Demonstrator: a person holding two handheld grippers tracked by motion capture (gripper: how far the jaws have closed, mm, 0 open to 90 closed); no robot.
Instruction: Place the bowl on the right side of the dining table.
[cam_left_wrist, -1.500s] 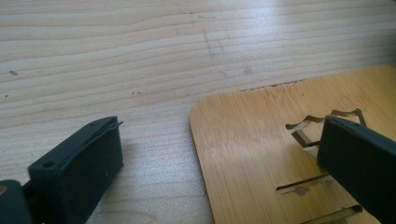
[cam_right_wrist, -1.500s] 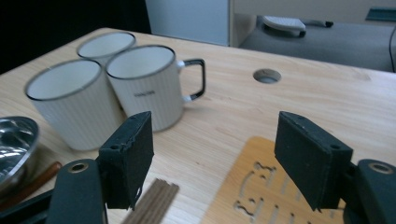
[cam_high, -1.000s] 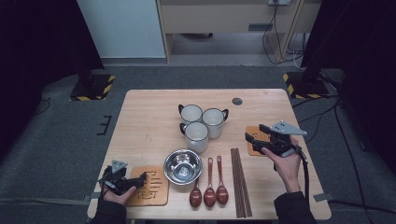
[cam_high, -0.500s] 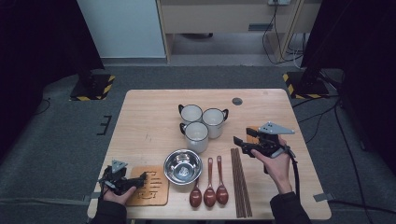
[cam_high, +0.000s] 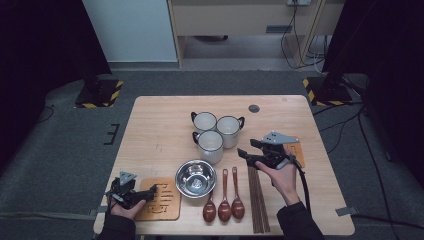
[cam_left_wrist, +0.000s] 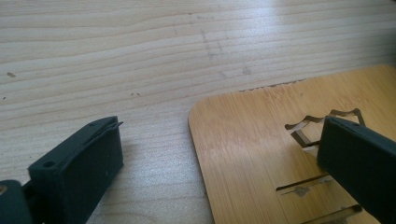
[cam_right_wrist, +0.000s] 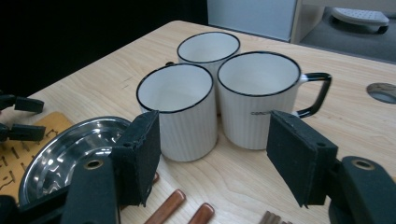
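Three white mugs with black rims (cam_high: 210, 144) stand clustered at the table's middle. My right gripper (cam_high: 246, 148) hovers just right of them, pointing left at them. It is open; its jaws have just been closing, with nothing between them. In the right gripper view the right gripper (cam_right_wrist: 215, 126) frames the near mug (cam_right_wrist: 180, 116) and the handled mug (cam_right_wrist: 257, 102) from a short way off. My left gripper (cam_high: 152, 192) rests open at the front left, its jaws straddling the corner of a wooden coaster (cam_left_wrist: 252, 154).
A steel bowl (cam_high: 196, 178) sits in front of the mugs. Three brown spoons (cam_high: 223, 197) and dark chopsticks (cam_high: 259, 205) lie to its right. A second coaster (cam_high: 298, 154) lies behind the right hand. A round grommet (cam_high: 254, 108) marks the far table (cam_high: 160, 135).
My right gripper has moved left, off the right coaster and toward the mugs. The left gripper has stayed where it was.
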